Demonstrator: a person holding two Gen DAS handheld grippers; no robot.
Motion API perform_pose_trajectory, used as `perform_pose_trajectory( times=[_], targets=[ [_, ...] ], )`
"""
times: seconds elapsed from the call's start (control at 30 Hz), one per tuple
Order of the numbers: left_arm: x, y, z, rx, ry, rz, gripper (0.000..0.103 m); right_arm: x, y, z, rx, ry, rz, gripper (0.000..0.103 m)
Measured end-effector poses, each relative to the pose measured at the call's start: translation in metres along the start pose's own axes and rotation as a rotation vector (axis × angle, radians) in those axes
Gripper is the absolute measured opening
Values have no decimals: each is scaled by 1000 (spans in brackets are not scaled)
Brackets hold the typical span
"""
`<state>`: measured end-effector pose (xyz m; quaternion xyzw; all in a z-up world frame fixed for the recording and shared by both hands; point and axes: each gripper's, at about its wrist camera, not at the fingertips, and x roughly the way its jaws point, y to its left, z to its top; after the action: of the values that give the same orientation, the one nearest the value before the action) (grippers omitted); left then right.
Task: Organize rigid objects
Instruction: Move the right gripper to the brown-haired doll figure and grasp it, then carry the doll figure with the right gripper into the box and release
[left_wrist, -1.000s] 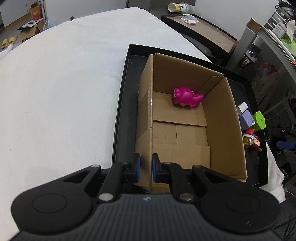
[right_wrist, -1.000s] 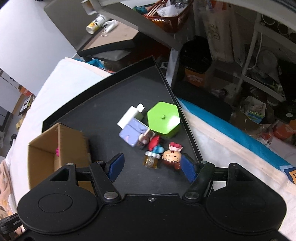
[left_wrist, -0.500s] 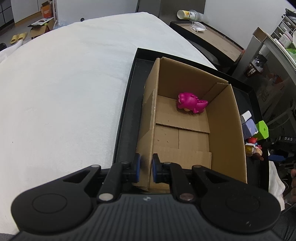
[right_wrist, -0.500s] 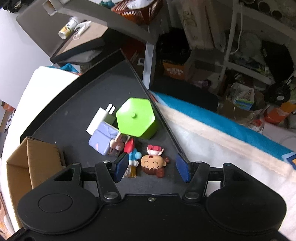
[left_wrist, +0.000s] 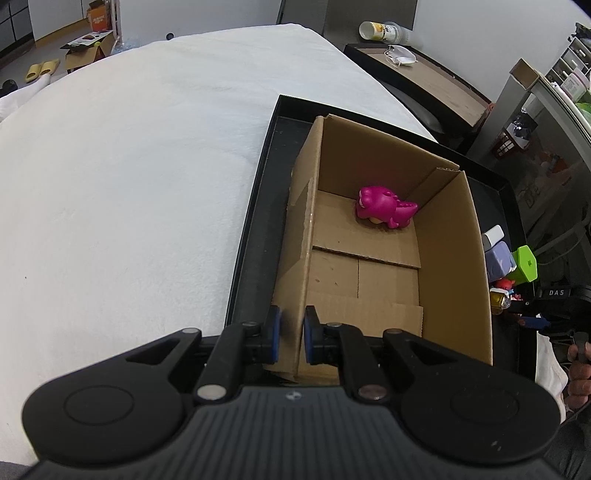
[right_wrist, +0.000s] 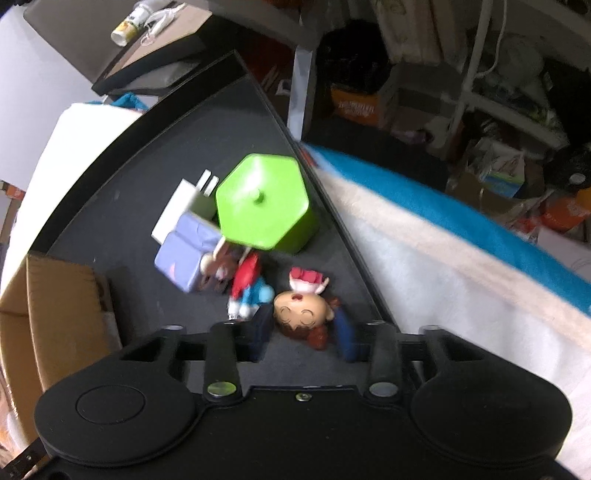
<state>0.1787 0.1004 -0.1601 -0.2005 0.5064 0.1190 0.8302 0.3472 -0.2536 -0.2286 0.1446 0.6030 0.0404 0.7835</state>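
Note:
My left gripper (left_wrist: 292, 334) is shut on the near left wall of an open cardboard box (left_wrist: 454, 266). A pink dinosaur toy (left_wrist: 386, 210) lies at the box's far end. The box stands in a black tray (right_wrist: 147, 155). My right gripper (right_wrist: 304, 334) points down at the tray's right corner. Its jaws are closing, with a round-headed doll figure (right_wrist: 303, 314) between the blurred pads, close to its sides. Just beyond lie a red and blue figure (right_wrist: 251, 284), a purple block (right_wrist: 184, 254), a white plug (right_wrist: 177, 210) and a green hexagonal box (right_wrist: 262, 201).
The tray sits on a white bed cover (left_wrist: 129, 184), with a blue and cream blanket (right_wrist: 443, 221) to its right. A low side table (left_wrist: 424, 70) with a cup and a mask stands behind. Cluttered shelves and boxes fill the right. A person's hand (left_wrist: 578, 373) shows at the edge.
My right gripper has sunk toward the doll figure and its jaws have narrowed around it. My left gripper keeps its hold on the box wall.

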Motion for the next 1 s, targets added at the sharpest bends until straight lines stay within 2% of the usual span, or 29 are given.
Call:
perform_pose_trajectory(
  times=[0.27,0.4,1.0],
  targets=[
    [0,2,1,8,4,-11,12,-19,4,-2,3,-43,34,34],
    [0,3,1,15,4,-17,12,-33,13,-3,-38,-74,42,34],
    [0,5,0,50,1,-44,12,-72,47,-2,-95,-110,104,34]
  ],
)
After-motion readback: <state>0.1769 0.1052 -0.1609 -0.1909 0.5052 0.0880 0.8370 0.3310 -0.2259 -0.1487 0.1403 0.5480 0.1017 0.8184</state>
